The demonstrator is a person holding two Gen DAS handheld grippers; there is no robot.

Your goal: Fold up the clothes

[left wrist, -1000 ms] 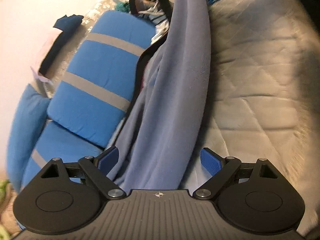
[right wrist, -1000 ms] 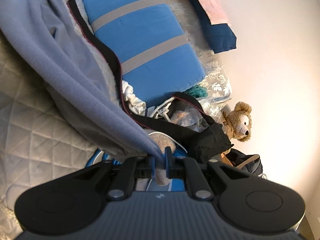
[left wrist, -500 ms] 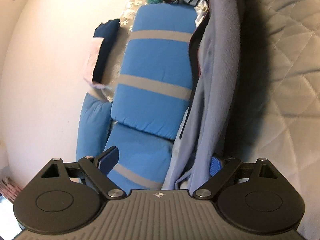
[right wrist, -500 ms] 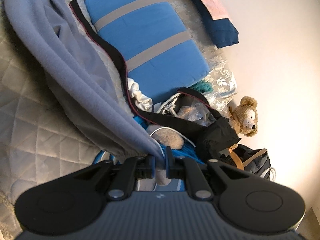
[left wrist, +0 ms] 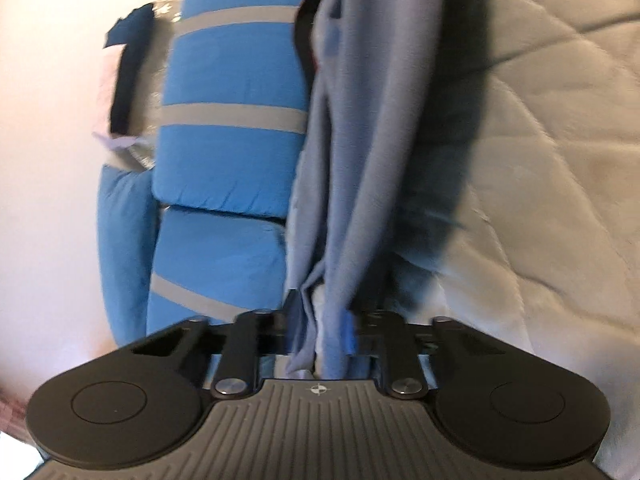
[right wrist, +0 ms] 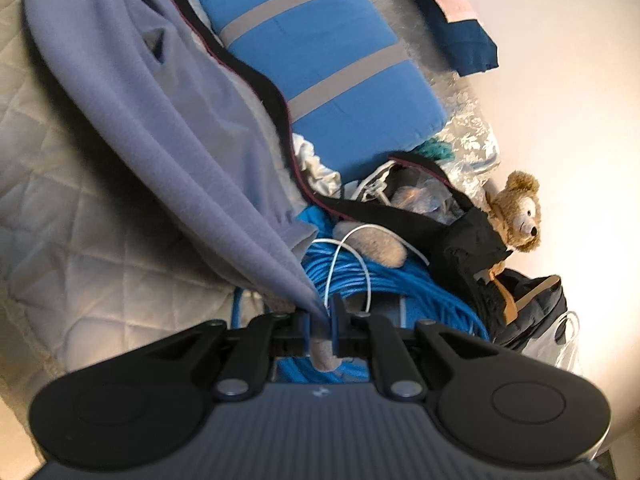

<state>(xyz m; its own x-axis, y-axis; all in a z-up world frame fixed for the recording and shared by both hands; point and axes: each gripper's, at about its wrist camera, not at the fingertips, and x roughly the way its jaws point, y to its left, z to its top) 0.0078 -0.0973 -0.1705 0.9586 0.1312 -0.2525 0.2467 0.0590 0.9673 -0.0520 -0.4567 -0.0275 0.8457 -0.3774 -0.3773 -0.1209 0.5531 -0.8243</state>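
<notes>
A grey-blue fleece garment (left wrist: 360,140) hangs stretched between both grippers above a quilted bedspread (left wrist: 540,160). In the left wrist view, my left gripper (left wrist: 322,332) has its jaws closing, and a bunched fold of the garment is pinched between the blue pads. In the right wrist view, my right gripper (right wrist: 320,322) is shut on a pointed corner of the same garment (right wrist: 160,120), which runs away up and to the left. A black strip with a red edge lies along the garment's far side.
Blue cushions with grey stripes (right wrist: 320,40) line the wall behind the garment. A coil of blue cable (right wrist: 400,280), a white cord, a black bag (right wrist: 472,240) and a teddy bear (right wrist: 520,212) crowd the right. A navy folded cloth (right wrist: 460,40) lies by the wall.
The left gripper's wide-open jaws have closed onto the garment's bunched fold, and its view has rolled. The right gripper has sunk a little, still holding its corner.
</notes>
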